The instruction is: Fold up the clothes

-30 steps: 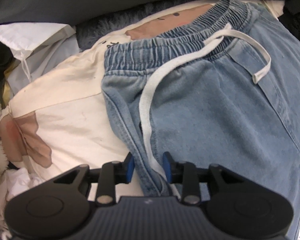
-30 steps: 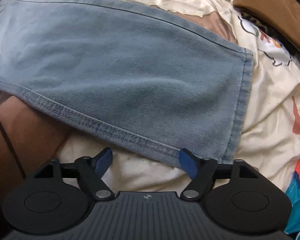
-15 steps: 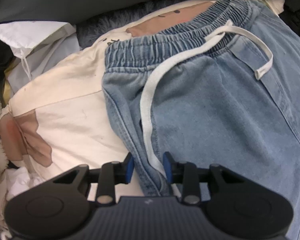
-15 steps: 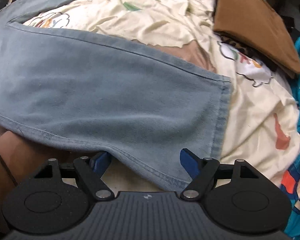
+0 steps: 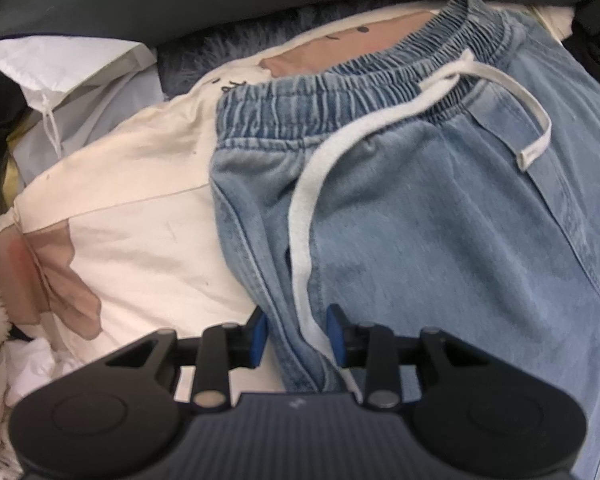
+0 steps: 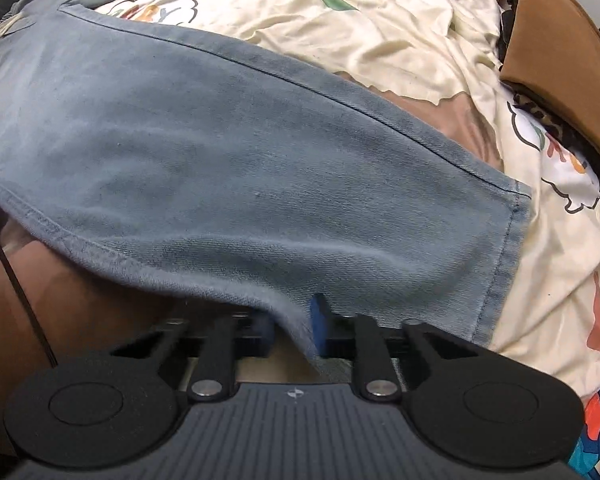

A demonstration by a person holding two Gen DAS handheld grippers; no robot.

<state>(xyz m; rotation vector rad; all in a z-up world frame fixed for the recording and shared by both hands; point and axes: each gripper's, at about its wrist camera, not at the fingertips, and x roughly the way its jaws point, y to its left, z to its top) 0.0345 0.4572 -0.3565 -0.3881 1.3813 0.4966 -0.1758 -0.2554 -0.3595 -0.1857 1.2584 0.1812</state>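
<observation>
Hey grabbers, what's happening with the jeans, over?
Left hand-held gripper shut on light blue denim jeans side seam. Right hand-held gripper just closed on leg edge. White drawstring between left jaws.

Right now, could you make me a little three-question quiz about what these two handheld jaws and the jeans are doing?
1. True or false: the white drawstring runs between the left gripper's blue pads.
2. What has the right gripper just closed its jaws on? A) the brown folded cloth B) the side seam of a jeans leg C) the cartoon-print sheet
3. Fill in: the jeans' waistband is gathered with ____.

Key: 1 true; 2 B, near the hem; 3 elastic.
</observation>
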